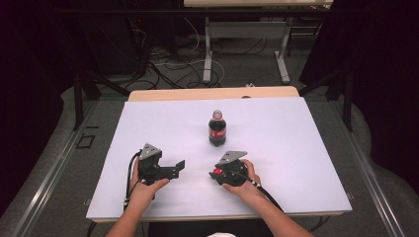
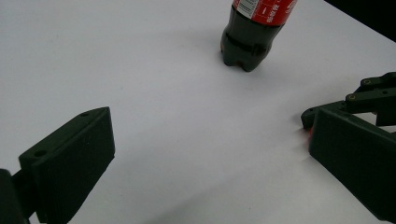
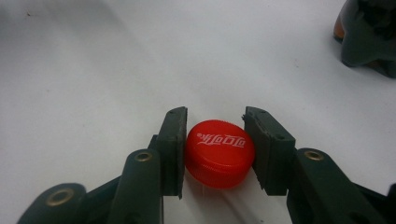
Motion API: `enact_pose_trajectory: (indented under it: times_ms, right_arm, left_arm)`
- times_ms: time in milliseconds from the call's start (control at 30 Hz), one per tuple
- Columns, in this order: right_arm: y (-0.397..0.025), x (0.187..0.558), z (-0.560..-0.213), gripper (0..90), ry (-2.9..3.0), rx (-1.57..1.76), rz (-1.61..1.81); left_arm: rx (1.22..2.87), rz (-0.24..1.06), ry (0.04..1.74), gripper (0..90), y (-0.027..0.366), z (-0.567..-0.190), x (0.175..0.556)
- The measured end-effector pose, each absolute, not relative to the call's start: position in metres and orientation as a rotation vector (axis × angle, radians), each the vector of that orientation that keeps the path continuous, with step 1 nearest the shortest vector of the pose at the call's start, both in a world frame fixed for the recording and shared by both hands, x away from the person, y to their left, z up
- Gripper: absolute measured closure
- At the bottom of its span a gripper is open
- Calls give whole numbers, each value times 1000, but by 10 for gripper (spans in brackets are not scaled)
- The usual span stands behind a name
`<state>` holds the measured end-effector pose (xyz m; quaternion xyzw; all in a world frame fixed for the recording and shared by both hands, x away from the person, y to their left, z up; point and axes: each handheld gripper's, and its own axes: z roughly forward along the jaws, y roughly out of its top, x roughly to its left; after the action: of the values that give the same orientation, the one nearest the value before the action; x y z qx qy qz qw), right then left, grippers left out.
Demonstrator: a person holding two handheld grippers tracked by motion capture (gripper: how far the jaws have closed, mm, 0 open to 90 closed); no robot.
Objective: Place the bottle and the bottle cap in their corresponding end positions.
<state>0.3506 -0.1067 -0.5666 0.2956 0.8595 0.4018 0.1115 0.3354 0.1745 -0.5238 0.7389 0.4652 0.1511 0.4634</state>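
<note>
A dark cola bottle [image 1: 217,131] with a red label stands upright near the middle of the white table sheet [image 1: 296,148], with no cap on it. The red cap [image 3: 219,151] sits squeezed between the two pads of my right gripper [image 3: 215,122], low over the sheet, and the bottle's base [image 3: 369,37] shows at the far right. In the high view that gripper [image 1: 218,173] is just in front of the bottle. My left gripper [image 1: 179,167] is held to the left, jaws wide apart and empty [image 2: 208,126]. It points toward the bottle [image 2: 252,32].
The right gripper [image 2: 369,93] shows past my left gripper's own right jaw. The table's wooden far edge [image 1: 212,93] lies behind the bottle. Beyond it are the floor, cables [image 1: 173,69] and another table's legs [image 1: 207,54].
</note>
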Motion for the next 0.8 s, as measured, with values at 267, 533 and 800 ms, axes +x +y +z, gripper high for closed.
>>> enact_pose_trajectory:
  times_ms: [267,533,800]
  right_arm:
    - [-107,353,-567,421,2502,892,1183]
    - [-117,356,-552,205,2479,942,1240]
    - [-139,359,-531,149,2415,983,1259]
  left_arm:
    - [1814,366,1153,7,174,-525,336]
    - [1824,365,1161,7,176,-526,337]
    - [1818,370,1168,7,177,-525,337]
